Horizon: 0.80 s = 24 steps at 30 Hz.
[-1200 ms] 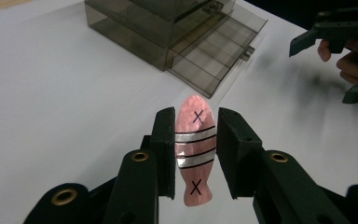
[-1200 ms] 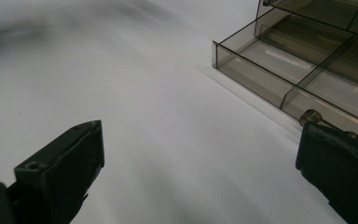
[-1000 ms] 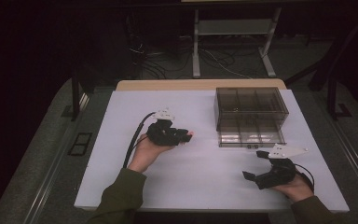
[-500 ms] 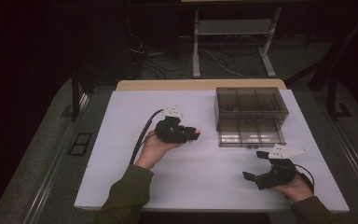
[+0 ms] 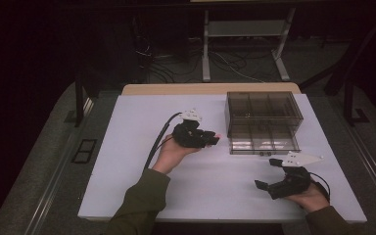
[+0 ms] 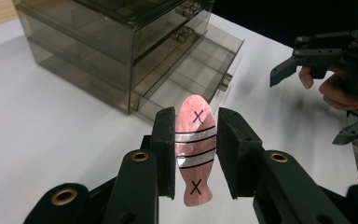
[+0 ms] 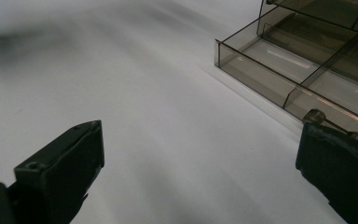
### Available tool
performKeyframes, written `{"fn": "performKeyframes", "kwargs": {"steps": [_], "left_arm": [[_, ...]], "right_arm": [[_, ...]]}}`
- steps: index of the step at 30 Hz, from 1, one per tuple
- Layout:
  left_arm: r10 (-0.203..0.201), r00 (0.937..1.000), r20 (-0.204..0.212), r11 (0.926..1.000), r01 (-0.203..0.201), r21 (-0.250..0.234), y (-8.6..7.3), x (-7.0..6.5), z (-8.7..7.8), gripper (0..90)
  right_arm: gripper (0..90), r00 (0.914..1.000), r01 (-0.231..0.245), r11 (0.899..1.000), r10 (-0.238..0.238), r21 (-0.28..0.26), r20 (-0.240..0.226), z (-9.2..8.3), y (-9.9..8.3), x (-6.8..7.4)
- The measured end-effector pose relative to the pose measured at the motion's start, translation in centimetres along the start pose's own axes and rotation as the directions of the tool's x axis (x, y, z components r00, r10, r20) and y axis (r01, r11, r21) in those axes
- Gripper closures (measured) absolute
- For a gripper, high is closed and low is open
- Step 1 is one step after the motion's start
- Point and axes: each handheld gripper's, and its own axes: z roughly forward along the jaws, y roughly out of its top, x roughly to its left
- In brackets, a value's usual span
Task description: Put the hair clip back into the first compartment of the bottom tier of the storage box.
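A pink fish-shaped piece [image 6: 195, 149] with black crosses and silver stripes stands upright between the jaws of my left gripper [image 6: 196, 154], which is shut on it. From above, the left gripper [image 5: 210, 138] hovers mid-table, just left of a smoky clear drawer box [image 5: 264, 115], with the fish's pink tip [image 5: 218, 136] pointing at the box. The box's bottom drawer [image 5: 262, 143] is pulled out and looks empty. My right gripper [image 5: 267, 173] rests open near the front right, nothing between its fingers; the left gripper view shows it [image 6: 304, 109] farther off.
The white table top [image 5: 127, 161] lies open to the left and front. The drawer's divided compartments [image 7: 307, 70] sit just ahead of the right gripper [image 7: 200, 158]. A cable [image 5: 157, 142] trails from the left gripper toward the person.
The left hand has carried the fish rightwards, closer to the drawer box. The right hand and its gripper have stayed where they were.
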Motion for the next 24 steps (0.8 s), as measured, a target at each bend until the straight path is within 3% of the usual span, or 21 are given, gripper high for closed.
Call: {"fn": "performKeyframes", "kwargs": {"steps": [24], "left_arm": [[0.027,0.9980,0.058,0.9996,-0.026,-0.014,2.1,-0.6,5.1,67.9]], "right_arm": [[0.5,1.0000,-0.002,1.000,0.002,-0.003,-0.002,-0.1,0.0,0.1]]}}
